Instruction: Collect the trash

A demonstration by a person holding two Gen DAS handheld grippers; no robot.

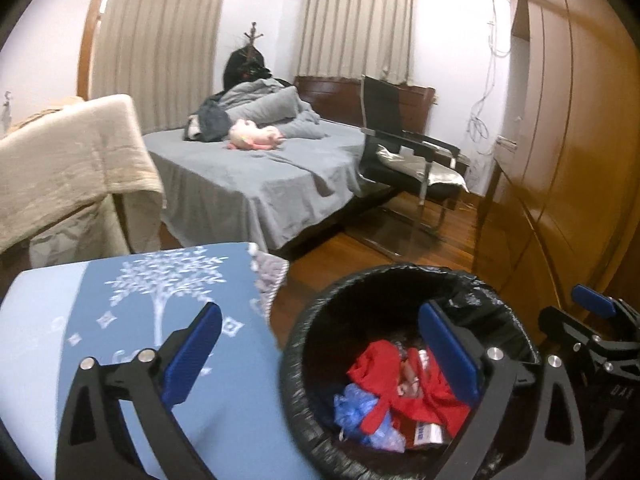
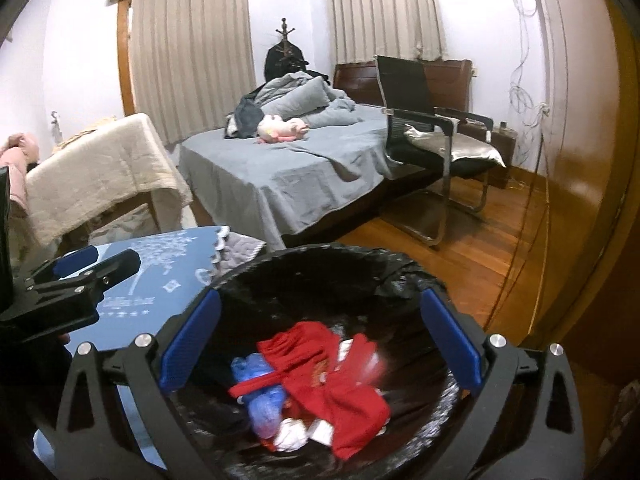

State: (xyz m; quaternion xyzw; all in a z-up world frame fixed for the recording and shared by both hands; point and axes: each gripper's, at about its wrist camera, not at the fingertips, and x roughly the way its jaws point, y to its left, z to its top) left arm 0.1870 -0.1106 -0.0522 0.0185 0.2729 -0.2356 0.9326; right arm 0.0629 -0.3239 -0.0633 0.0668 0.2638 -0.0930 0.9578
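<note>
Both claws stood wide with nothing between their pads, and both hung over or beside the trash bin (image 2: 320,264), a round can lined with a black bag. The right claw (image 2: 320,344) sat squarely above the bin's mouth, pointing forward and downward, so the collected trash lay directly ahead of it and below: a crumpled red wrapper (image 2: 340,384), a blue plastic bag (image 2: 260,396) to its left, and some white scraps (image 2: 292,438) nearer the camera. The red wrapper's long axis ran roughly across the gap between the pads, slanting from upper left to lower right in the right wrist view

The left claw (image 1: 320,356) straddled the bin's left rim: one pad hung over the blue patterned cloth on the worktop (image 1: 160,300), the other over the bin's inside. From it the red wrapper (image 1: 400,380) lay ahead and to the right. In that view the right claw (image 1: 592,312) showed at the far right edge, beyond the bin

With the trash resting at the bottom of the bag, the drop seemed done. The worktop lay to the left of the bin, so the left claw was the nearer one for anything remaining there, though no loose trash showed on the visible part of the cloth. The grey bed (image 2: 304,168) and black chair (image 2: 424,132) stood well apart, across the wooden floor (image 2: 460,248)
</note>
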